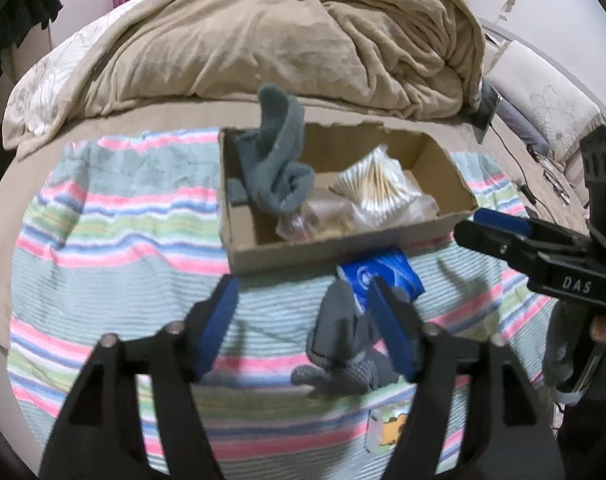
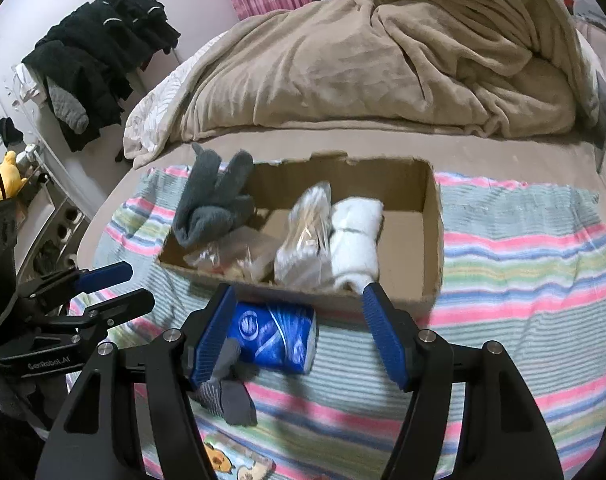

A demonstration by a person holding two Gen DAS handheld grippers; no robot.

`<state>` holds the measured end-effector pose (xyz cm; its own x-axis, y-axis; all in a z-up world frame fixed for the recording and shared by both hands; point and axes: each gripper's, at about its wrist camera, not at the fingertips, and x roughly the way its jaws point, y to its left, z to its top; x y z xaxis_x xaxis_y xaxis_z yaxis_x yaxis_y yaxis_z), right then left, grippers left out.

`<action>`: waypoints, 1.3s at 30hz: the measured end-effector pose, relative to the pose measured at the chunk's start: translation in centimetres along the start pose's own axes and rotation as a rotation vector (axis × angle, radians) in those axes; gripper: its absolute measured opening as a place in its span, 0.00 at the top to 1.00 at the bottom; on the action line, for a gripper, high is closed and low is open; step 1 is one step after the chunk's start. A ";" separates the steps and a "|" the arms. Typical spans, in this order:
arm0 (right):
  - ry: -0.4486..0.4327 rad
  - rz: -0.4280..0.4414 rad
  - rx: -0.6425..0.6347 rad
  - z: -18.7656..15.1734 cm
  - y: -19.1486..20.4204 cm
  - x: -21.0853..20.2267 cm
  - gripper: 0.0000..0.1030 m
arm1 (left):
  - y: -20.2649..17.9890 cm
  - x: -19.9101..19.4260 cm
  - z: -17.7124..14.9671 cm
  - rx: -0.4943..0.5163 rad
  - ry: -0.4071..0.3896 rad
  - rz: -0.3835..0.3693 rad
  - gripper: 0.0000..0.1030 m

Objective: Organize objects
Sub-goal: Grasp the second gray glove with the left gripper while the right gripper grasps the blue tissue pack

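Partly done: box [image 2: 431, 240] holds sock [image 2: 215, 204], swabs [image 2: 303, 240], towel [image 2: 357, 236]; pack [image 2: 275, 336] and glove [image 2: 231, 396] lie at its 6 o'clock; left gripper [image 1: 303, 320] and right gripper [image 2: 299, 332] both spread, empty.

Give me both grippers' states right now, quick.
Left gripper: open, holding nothing.
Right gripper: open, holding nothing.

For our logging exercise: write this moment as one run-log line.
left gripper: open, empty | right gripper: open, above blue packet | cardboard box: grey sock, cotton swabs, white roll
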<state>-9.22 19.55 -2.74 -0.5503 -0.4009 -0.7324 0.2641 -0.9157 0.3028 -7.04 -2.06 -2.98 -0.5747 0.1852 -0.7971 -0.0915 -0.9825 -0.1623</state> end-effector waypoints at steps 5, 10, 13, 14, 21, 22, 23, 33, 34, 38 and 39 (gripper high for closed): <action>0.028 0.001 0.014 -1.7 -0.5 0.2 0.33 | -0.3 0.6 -1.5 -0.018 0.029 -0.003 0.28; 0.056 0.010 0.018 -3.0 -0.6 0.7 0.33 | -0.8 1.5 -2.9 -0.026 0.064 -0.008 0.28; 0.061 0.018 0.025 -3.4 -0.9 0.9 0.33 | -1.5 2.3 -3.7 -0.025 0.090 -0.012 0.28; 0.063 0.019 0.029 -3.5 -1.1 1.0 0.33 | -1.6 2.6 -3.9 -0.026 0.097 -0.011 0.28; 0.070 0.028 0.054 -4.3 -2.4 1.1 0.33 | -2.6 4.9 -5.2 -0.030 0.155 -0.020 0.28; 0.071 0.029 0.057 -4.4 -2.6 1.2 0.33 | -2.8 5.1 -5.3 -0.029 0.161 -0.019 0.28; 0.073 0.030 0.059 -4.5 -2.8 1.2 0.33 | -2.9 5.4 -5.5 -0.027 0.167 -0.018 0.28; 0.087 0.049 0.069 -5.0 -3.8 2.0 0.33 | -3.8 7.2 -6.4 -0.021 0.167 0.014 0.29; 0.088 0.052 0.068 -5.0 -3.8 2.1 0.33 | -3.8 7.2 -6.5 -0.019 0.157 0.016 0.32; 0.097 0.066 0.059 -4.9 -3.5 2.7 0.32 | -3.9 7.4 -6.7 -0.015 0.143 0.020 0.45; 0.099 0.066 0.055 -4.8 -3.4 3.0 0.27 | -3.8 7.4 -6.7 -0.017 0.136 0.013 0.47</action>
<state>-7.93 21.59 -8.88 -0.4515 -0.4579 -0.7659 0.2514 -0.8888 0.3832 -5.49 3.18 -12.14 -0.4598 0.1750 -0.8706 -0.0701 -0.9845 -0.1608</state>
